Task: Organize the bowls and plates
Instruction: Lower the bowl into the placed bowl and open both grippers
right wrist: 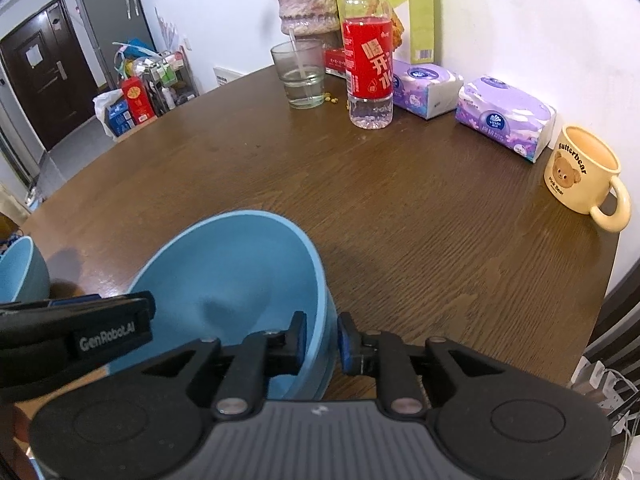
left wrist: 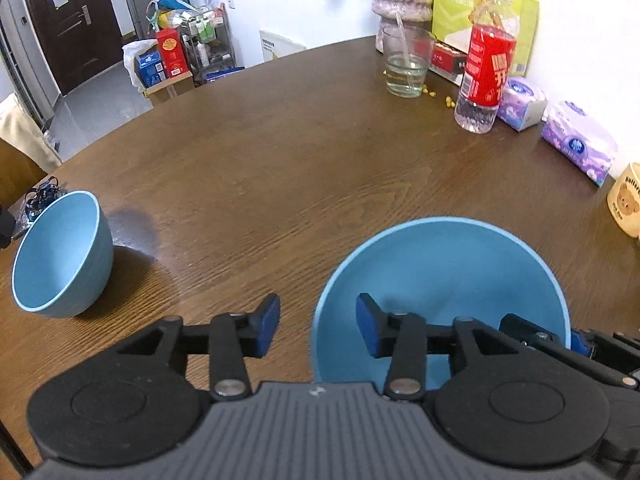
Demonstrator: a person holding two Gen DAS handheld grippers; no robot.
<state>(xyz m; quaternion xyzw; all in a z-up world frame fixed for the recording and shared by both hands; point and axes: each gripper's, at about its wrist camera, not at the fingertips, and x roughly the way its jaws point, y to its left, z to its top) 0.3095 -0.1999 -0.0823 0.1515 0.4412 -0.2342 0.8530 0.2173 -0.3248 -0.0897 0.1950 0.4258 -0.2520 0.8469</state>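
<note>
right gripper [right wrist: 322,340] straddles right rim of big blue bowl [right wrist: 236,276] – pads not clearly pressing. left gripper [right wrist: 76,328] at bowl's left side. second blue bowl [right wrist: 18,272] far left, brown table [right wrist: 400,208] underneath.

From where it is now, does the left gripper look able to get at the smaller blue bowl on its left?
Probably yes. The left gripper stands open astride the large bowl's rim, and only bare table lies between it and the smaller bowl.

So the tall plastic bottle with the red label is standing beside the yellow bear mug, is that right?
Not quite. The right wrist view shows the tall plastic bottle with the red label standing beside the clear drinking glass; the yellow bear mug sits apart, past the purple tissue packs.
</note>
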